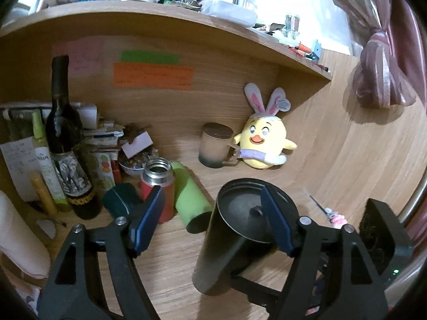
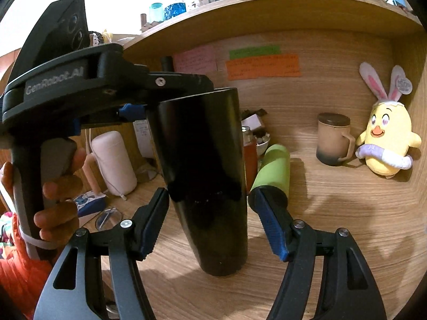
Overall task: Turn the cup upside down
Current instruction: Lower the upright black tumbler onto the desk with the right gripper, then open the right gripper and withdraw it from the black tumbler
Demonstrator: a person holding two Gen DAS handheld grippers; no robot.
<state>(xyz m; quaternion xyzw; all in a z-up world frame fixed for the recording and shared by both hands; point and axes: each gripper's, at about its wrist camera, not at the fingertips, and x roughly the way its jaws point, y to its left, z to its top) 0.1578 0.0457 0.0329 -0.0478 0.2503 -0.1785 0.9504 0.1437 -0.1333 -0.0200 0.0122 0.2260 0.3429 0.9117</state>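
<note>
Left hand-held gripper spread wide, one finger inside black cup mouth, other outside; likely rim grasp for flip. Right hand-held gripper also wide, straddling cup's lower body, no clear contact. Cup upright on tabletop, centre-near. Base-tabletop contact hard to judge. Green bottle lies behind.
</note>
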